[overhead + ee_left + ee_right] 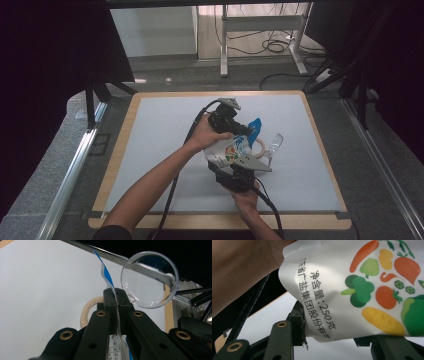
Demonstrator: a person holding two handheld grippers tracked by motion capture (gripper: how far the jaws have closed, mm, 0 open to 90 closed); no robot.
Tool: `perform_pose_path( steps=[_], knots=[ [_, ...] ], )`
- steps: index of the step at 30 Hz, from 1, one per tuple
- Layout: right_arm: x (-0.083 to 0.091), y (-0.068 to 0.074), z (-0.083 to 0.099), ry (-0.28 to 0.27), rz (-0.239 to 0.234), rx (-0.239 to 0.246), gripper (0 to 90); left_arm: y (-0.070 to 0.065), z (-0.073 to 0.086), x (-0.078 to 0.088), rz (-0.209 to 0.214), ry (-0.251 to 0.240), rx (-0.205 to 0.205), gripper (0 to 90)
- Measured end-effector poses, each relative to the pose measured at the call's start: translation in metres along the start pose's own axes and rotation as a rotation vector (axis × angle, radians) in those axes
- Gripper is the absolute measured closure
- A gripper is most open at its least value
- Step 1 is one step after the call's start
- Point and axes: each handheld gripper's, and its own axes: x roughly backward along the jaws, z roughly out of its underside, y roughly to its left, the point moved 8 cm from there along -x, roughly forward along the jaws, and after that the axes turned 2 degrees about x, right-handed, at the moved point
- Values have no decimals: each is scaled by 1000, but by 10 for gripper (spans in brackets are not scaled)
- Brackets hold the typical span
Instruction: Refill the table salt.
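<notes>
A white bag printed with vegetables, with a blue top, hangs above the mat between both grippers. My left gripper is shut on the bag's thin blue-and-white top edge; in the left gripper view its jaws meet on that sheet. From below, my right gripper is shut on the bag's lower end. In the right gripper view the bag sits between the two jaws, the left pad against its side. A bare hand and forearm lie behind the bag.
A wooden ring lies on the pale mat just right of the bag. Beside it is a clear round plastic cup. The mat covers a wood-edged board; dark curtains and table legs stand beyond.
</notes>
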Motion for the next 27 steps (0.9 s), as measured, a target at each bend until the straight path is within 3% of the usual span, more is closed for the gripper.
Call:
perform_pose_path(
  steps=[10, 16, 27],
  knots=[
    [3, 0, -3, 1, -10, -12, 542, 0, -1, -1, 7, 2, 2, 897],
    [4, 2, -6, -2, -16, -48, 542, -1, -2, -2, 10, 11, -1, 897],
    [5, 2, -7, 7, 1, -55, 542, -1, -3, -3, 13, 14, 0, 897]
  ],
)
